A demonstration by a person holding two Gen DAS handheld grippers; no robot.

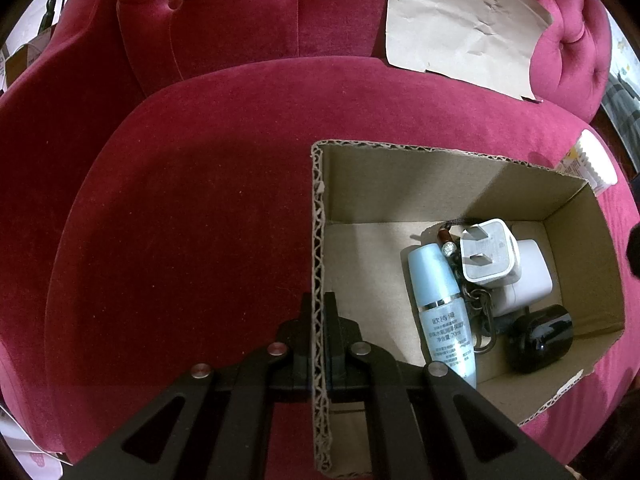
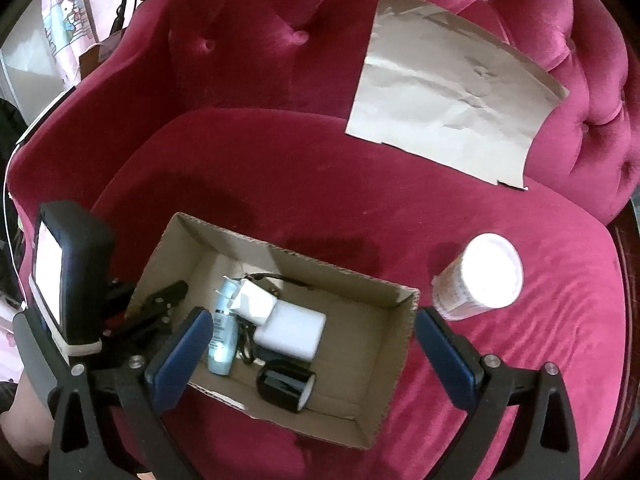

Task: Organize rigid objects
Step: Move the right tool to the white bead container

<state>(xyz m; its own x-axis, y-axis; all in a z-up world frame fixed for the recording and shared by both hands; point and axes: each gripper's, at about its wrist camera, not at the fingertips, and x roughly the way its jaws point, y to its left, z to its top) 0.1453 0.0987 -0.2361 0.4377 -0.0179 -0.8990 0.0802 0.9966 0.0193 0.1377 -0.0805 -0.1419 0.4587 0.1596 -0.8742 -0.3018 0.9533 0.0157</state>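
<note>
Red velvet covers the armchair seat (image 2: 320,184) on which everything rests, with a creased sheet of brown paper (image 2: 452,92) propped against the tufted back. An open cardboard box (image 1: 400,184) sits on the cushion and already holds a pale blue bottle (image 1: 440,312), 2 white plug adapters (image 1: 486,256), a dark chain with a small charm, and a black cylinder (image 1: 540,338).

One item is not yet in the box: a white-lidded jar (image 2: 480,276) lying tilted on the cushion just beside the box's right wall. The right gripper (image 2: 316,344) hangs over the box with its blue pads spread wide apart and nothing between them; the jar lies just beyond its right finger (image 2: 448,356), outside the gap.

The left gripper (image 1: 319,320) is clamped shut on the box's left wall, pinning the cardboard edge between its fingers.

Collecting the jar looks like the next step. Doing it well probably means shifting the open gripper rightward until the jar sits centred between the pads, closing across its body rather than the lid rim, while the other gripper steadies the box on the soft cushion
</note>
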